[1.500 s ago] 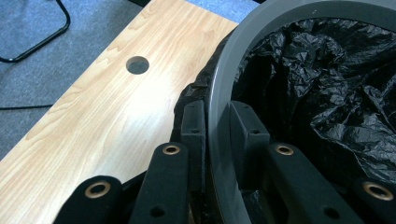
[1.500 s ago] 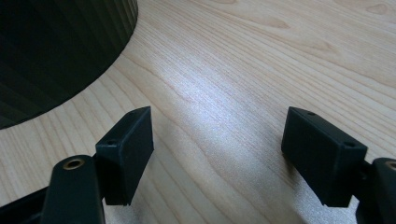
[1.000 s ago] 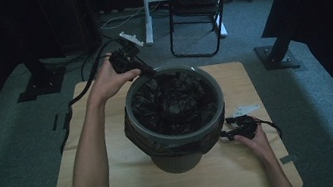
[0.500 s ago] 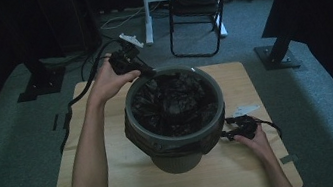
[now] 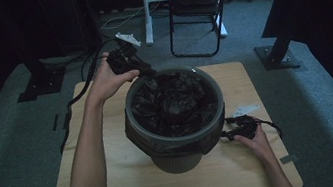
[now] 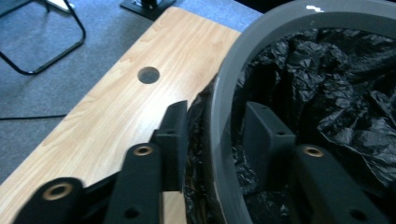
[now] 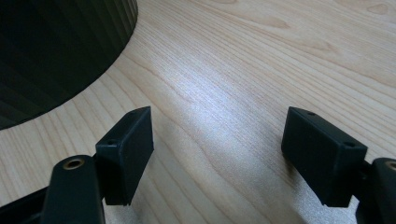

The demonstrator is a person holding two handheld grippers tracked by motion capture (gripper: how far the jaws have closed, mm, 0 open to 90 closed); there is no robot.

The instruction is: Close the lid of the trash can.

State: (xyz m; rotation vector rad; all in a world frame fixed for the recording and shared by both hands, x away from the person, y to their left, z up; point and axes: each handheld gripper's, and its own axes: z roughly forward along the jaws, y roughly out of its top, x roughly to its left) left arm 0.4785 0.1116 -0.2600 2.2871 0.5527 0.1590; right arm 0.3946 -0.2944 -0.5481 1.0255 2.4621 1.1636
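The left gripper [image 5: 147,72] sits at the far-left part of the bin [image 5: 181,148] rim, and its jaws have just been opening: in the left gripper view one pad stands outside the grey wall and the other inside, with the rim [image 6: 219,121] and the black bin liner [image 6: 327,84] between them, and there looks to be a sliver of gap on both sides, so I'd call it a release, not a squeeze. That placement makes sense for tucking the liner over the lip; the folded-over plastic already hangs down the bin's outer wall on the near side. The bin itself stands about mid-bench, nearer the front edge than the back. The right gripper [image 5: 235,132] lies low on the bench [image 5: 118,182] close by the bin's right flank, toward the right edge, jaws spread wide with bare wood between them, holding nothing; my guess is it's parked there ready to steady the bin. Hard to read: the liner's folds inside are one dark crumpled mass, the bin's base is hidden under its own rim, and whether the liner is seated all round the far edge I can't tell. The person's left forearm [image 5: 88,156] covers a strip of the bench's left side.
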